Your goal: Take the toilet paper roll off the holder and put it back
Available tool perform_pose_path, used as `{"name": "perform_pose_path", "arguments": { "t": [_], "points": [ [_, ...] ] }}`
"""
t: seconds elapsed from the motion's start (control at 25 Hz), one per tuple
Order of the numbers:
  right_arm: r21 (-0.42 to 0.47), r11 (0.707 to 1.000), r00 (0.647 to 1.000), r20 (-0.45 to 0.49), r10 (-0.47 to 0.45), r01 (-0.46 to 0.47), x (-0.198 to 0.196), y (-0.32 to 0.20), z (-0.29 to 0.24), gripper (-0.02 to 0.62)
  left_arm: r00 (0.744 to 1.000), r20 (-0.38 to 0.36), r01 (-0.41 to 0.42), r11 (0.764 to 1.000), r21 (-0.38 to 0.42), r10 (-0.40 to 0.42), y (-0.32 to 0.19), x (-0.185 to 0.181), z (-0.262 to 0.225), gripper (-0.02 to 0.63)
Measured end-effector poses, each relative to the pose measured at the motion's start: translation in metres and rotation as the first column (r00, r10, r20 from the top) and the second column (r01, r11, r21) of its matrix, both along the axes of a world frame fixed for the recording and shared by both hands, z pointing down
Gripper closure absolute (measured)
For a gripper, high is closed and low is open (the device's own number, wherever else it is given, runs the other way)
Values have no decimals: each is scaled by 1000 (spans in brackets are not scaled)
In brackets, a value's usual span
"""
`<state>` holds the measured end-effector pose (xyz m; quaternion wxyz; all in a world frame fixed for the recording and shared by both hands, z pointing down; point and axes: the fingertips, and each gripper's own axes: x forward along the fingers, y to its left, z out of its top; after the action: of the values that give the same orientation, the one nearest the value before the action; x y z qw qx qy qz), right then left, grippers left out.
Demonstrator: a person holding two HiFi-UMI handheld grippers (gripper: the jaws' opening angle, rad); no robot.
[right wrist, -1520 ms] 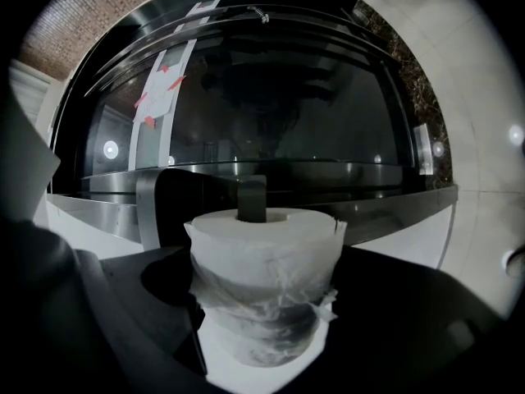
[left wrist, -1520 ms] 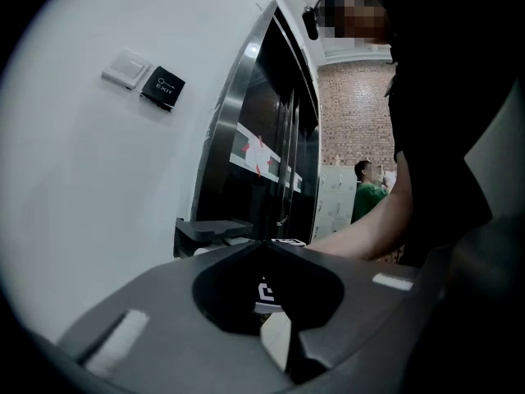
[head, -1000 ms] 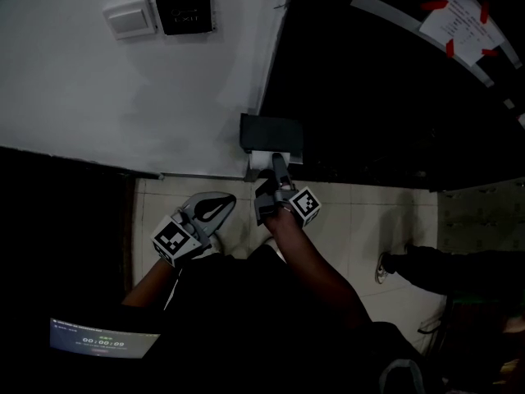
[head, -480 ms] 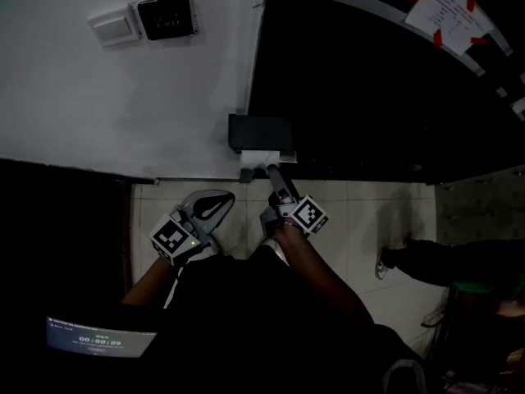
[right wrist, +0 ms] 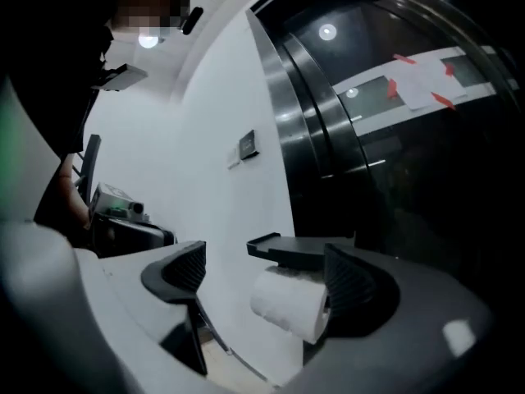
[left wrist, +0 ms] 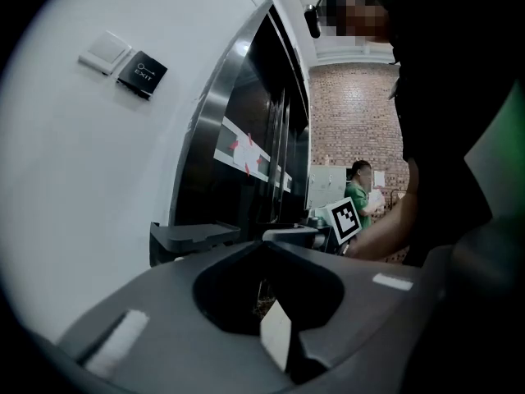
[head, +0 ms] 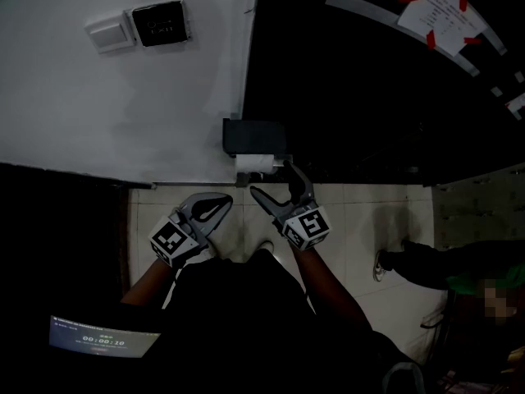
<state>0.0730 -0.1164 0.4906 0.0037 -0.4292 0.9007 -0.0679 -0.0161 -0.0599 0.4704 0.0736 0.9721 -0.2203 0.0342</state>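
Observation:
A white toilet paper roll (head: 256, 164) hangs under a black wall holder (head: 254, 136) at the corner where the white wall meets the dark door. My right gripper (head: 280, 189) is open, just below and right of the roll, and holds nothing. In the right gripper view the roll (right wrist: 291, 302) lies ahead between the spread jaws of the right gripper (right wrist: 264, 279), close to the right-hand one, under the holder's shelf (right wrist: 299, 249). No pad presses on it. My left gripper (head: 209, 212) hangs shut and empty to the left, away from the roll.
The white wall carries a light switch (head: 109, 33) and a black plate (head: 162, 23). A dark glass door (head: 369, 97) has a taped paper (head: 439, 15). A person (head: 426, 265) stands on the tiled floor at the right. A small screen (head: 102, 339) glows at lower left.
My right gripper has risen and rolled about a quarter turn, so its jaws now spread side by side level with the roll. The left gripper has stayed put.

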Motion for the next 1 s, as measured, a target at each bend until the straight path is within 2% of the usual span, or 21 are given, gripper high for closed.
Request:
{"name": "perform_pose_path", "arguments": {
  "t": [0.2,0.24,0.32,0.4,0.48,0.6,0.76,1.0],
  "points": [
    [63,995,996,-37,-75,77,-12,11,-19,153,1000,-1,-5,1000,4,5,-1,2,1,601],
    [63,994,995,-45,-91,94,-16,14,-22,185,1000,-3,-6,1000,5,7,-2,2,0,601],
    [65,989,990,-51,-131,134,-21,23,-25,299,1000,-7,-10,1000,4,10,-2,2,-1,601],
    [73,982,984,-54,-168,172,-25,31,-27,477,1000,-10,-11,1000,5,11,-2,2,-1,601],
    [70,978,980,-47,-194,197,-28,37,-27,586,1000,-15,-13,1000,24,13,-3,2,1,601],
    [62,972,974,-42,-224,226,-33,41,-26,595,1000,-14,-12,999,30,12,-4,1,1,601],
    [76,967,969,-66,-238,243,-38,45,-32,595,1000,-10,-7,1000,-5,7,-3,2,-4,601],
    [77,965,967,-52,-249,252,-40,47,-40,595,1000,-11,-6,1000,5,6,-6,3,-3,600]
  ]
}}
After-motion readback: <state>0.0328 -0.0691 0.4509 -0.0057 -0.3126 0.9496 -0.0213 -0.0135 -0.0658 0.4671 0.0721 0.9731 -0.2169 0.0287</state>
